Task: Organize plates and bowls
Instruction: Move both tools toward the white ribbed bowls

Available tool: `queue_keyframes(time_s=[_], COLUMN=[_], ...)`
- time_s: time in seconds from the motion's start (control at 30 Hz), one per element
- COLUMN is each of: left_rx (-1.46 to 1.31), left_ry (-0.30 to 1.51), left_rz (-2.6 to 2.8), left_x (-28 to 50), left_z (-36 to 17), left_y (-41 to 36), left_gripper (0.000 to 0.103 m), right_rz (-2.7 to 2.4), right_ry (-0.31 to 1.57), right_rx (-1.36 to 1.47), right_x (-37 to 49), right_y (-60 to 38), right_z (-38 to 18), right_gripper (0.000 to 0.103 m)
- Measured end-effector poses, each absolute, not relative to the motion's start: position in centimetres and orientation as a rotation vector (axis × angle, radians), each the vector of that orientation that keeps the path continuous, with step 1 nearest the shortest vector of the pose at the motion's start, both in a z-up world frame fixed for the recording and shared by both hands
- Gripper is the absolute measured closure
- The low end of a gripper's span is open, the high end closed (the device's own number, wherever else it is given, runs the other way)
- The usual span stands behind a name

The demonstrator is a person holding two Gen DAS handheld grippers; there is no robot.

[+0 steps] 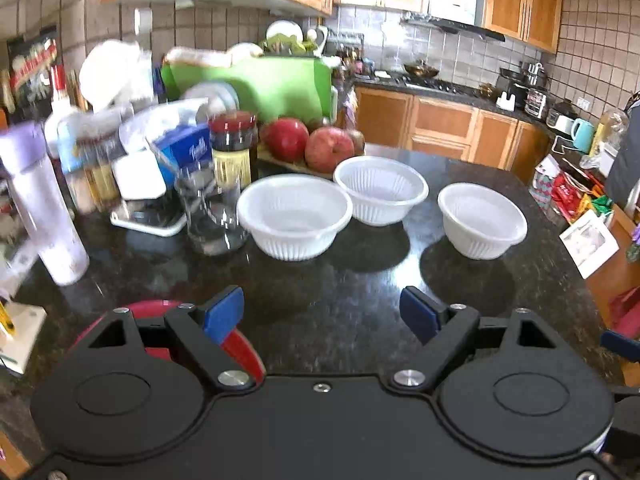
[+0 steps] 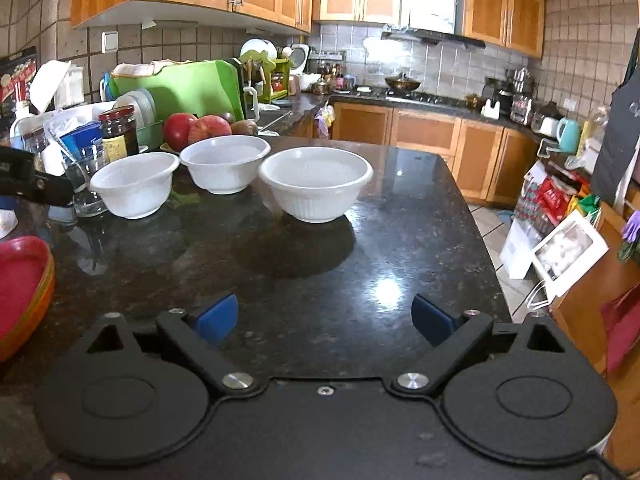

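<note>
Three white ribbed bowls stand apart on the black granite counter (image 1: 320, 280): a left bowl (image 1: 295, 216), a middle bowl (image 1: 381, 190) and a right bowl (image 1: 482, 220). They also show in the right wrist view: the left bowl (image 2: 135, 184), the middle bowl (image 2: 225, 164), the right bowl (image 2: 316, 184). A stack of red and orange plates (image 2: 22, 292) lies at the near left; its red rim (image 1: 240, 348) shows under my left gripper. My left gripper (image 1: 322, 312) is open and empty, short of the bowls. My right gripper (image 2: 325, 318) is open and empty, in front of the right bowl.
A glass (image 1: 212, 216), a dark jar (image 1: 234, 148), a lilac bottle (image 1: 44, 208), apples (image 1: 308, 144), a tissue box (image 1: 184, 152) and a green dish rack (image 1: 260, 84) crowd the counter's back left. The counter's right edge (image 2: 480, 240) drops to the floor with bags and boxes.
</note>
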State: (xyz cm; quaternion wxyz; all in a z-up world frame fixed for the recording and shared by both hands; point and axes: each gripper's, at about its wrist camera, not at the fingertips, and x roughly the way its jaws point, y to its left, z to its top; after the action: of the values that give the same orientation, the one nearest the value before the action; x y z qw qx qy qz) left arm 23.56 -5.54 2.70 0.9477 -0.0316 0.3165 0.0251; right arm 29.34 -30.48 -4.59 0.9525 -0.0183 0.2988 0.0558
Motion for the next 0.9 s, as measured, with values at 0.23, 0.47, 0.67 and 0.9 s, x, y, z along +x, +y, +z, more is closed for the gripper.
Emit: queue_keyframes(time_s=[0.23,0.47,0.67,0.9], left_rx=[-0.055,0.023,0.021,0.008], left_ry=[0.604,0.577,0.607,0.617], left_rz=[0.061,0.086,0.076,0.073], left_x=[24.0,24.8,26.6,29.3], left_z=[3.7,3.9,4.1,4.5], left_y=[-8.2,-11.3,-12.5,-12.9], left_gripper=[0.015,0.015,0.015,0.015], right_rz=[0.121,0.168,0.17,0.143], right_ry=[0.681,0.747,0.796,0.683], right_rx=[0.066,0.218,0.225,0.374], right_x=[33.3,37.8,41.4,44.3], right_y=[-35.0,-38.2,-38.7,-40.5], right_z=[-5.0,-3.7,-2.5,0.3], right_gripper=[0.011,0.007,0.009,0.014])
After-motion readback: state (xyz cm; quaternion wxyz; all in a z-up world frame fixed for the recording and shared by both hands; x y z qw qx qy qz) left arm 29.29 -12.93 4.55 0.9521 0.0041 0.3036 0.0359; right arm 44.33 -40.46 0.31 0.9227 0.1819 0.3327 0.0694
